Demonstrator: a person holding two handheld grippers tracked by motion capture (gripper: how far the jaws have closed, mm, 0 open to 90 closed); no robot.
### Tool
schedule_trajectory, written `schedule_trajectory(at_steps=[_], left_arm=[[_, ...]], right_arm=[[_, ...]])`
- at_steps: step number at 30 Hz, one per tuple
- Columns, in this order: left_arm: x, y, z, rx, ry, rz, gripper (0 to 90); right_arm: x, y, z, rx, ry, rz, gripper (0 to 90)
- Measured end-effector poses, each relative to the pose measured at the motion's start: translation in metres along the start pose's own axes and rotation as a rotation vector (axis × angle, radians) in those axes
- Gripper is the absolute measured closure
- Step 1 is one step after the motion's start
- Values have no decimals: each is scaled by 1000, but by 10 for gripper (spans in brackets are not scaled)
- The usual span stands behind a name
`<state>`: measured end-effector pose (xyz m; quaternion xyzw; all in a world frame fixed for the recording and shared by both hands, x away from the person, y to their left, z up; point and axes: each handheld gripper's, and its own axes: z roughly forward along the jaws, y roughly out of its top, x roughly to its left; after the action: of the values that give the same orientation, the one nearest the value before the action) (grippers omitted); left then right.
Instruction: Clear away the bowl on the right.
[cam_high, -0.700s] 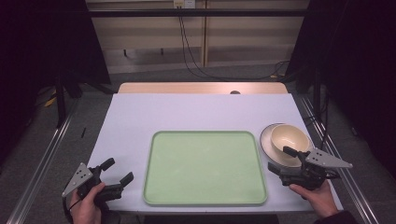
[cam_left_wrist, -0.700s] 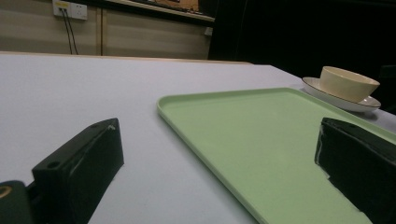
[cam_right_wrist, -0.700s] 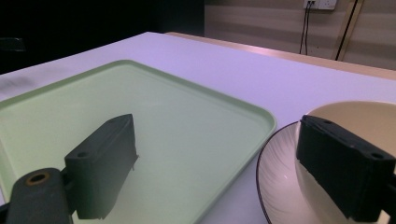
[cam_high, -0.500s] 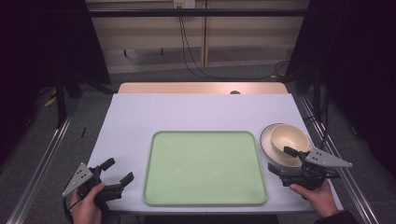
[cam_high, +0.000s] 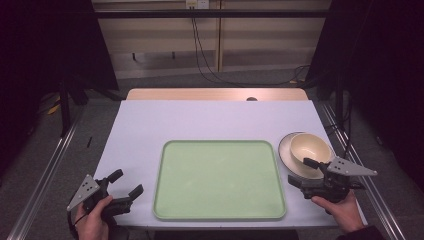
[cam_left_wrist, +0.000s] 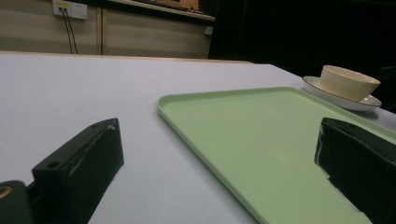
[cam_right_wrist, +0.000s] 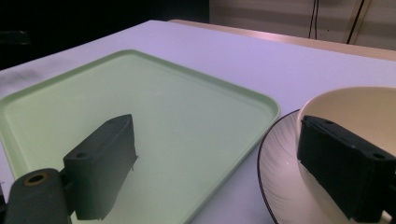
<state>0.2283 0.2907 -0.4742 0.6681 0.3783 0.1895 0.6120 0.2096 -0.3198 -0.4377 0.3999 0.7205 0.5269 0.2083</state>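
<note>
While both grippers' jaws gape empty, the white table (cam_high: 210, 120) sits in a dark room.

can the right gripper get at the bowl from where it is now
Probably yes. The right gripper is open and sits right at the near edge of the plate, with the bowl just ahead on it. Nothing lies between them, and the tray is off to the side.

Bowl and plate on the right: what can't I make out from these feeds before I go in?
- Bowl inside: the left gripper view looks side-on at its wall; the right gripper view has a jaw across it.
- Plate near rim: the right tongs cover it in the high view.
- Whether either jaw touches the plate: cannot tell.
- Tray near corner: cut off by the left gripper view's bottom edge.
</note>
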Motion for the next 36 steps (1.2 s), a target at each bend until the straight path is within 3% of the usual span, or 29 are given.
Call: schedule_trajectory(at_steps=[5,11,26,36], left_arm=[[0,0,0,0,1,1,12],[0,0,0,1,-3,0,12],[0,0,0,-1,3,0,12],[0,0,0,3,1,5,12]], right_arm=[[-3,3,-6,-12,-1,21,125],[-6,6,-12,-37,-53,10,91],[-18,15,-22,-8,-81,10,131],[-35,20,-29,22,-91,20,182]])
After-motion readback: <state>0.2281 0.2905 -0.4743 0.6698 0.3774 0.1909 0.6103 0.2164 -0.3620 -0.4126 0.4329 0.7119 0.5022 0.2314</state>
